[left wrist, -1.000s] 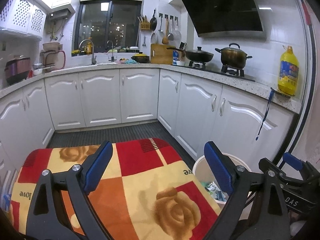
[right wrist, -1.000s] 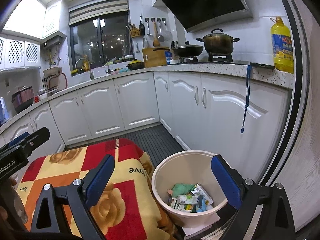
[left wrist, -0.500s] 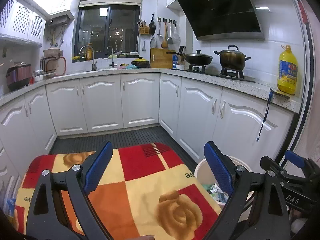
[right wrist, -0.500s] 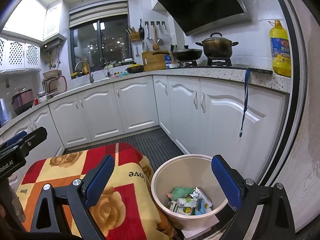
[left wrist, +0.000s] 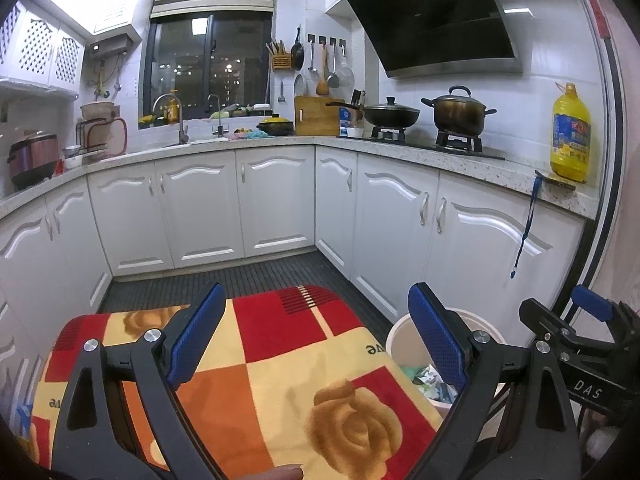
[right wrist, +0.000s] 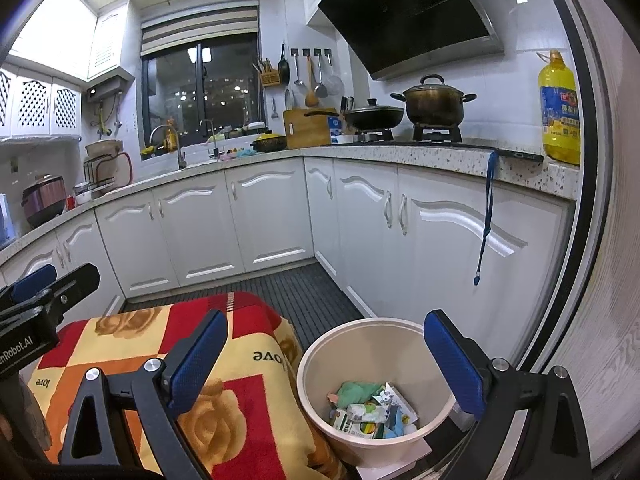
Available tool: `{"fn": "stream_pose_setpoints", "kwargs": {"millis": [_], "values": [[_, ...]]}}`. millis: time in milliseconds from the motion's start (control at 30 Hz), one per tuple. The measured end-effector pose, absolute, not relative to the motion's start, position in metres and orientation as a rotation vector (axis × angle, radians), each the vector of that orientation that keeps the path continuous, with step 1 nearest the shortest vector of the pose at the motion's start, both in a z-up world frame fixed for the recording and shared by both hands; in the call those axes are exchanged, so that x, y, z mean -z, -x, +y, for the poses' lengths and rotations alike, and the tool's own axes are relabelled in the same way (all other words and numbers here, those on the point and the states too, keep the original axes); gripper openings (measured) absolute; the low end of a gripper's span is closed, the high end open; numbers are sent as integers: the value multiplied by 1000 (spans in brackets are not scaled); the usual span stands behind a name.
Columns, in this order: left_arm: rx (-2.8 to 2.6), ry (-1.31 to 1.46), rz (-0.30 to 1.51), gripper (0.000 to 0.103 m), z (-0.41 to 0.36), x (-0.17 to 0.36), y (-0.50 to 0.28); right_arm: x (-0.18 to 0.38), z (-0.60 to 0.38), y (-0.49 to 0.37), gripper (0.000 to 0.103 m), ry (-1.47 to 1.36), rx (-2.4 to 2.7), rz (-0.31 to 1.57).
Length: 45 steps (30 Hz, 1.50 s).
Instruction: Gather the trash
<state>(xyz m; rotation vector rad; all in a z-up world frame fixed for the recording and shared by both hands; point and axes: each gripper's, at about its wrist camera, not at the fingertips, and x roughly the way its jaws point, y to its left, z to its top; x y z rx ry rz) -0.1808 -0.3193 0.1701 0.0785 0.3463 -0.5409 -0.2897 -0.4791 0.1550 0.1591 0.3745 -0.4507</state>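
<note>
Both idle above the patterned cloth. Left hand-held gripper and right hand-held gripper have jaws spread wide, nothing between. Trash sits in the beige bin beside the cloth, so collection looks done.

One trash bin beside one patterned blanket — several crumpled wrappers inside the bin. Up from the bin: two pots on the stove, one yellow oil bottle on the counter.
</note>
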Motion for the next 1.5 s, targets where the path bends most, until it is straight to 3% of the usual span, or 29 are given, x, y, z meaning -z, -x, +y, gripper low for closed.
{"fn": "stream_pose_setpoints", "kwargs": {"millis": [1500], "values": [[555,-69,378,93,-321,-167,176,-156,-481,286,98,-159,446,378]]}}
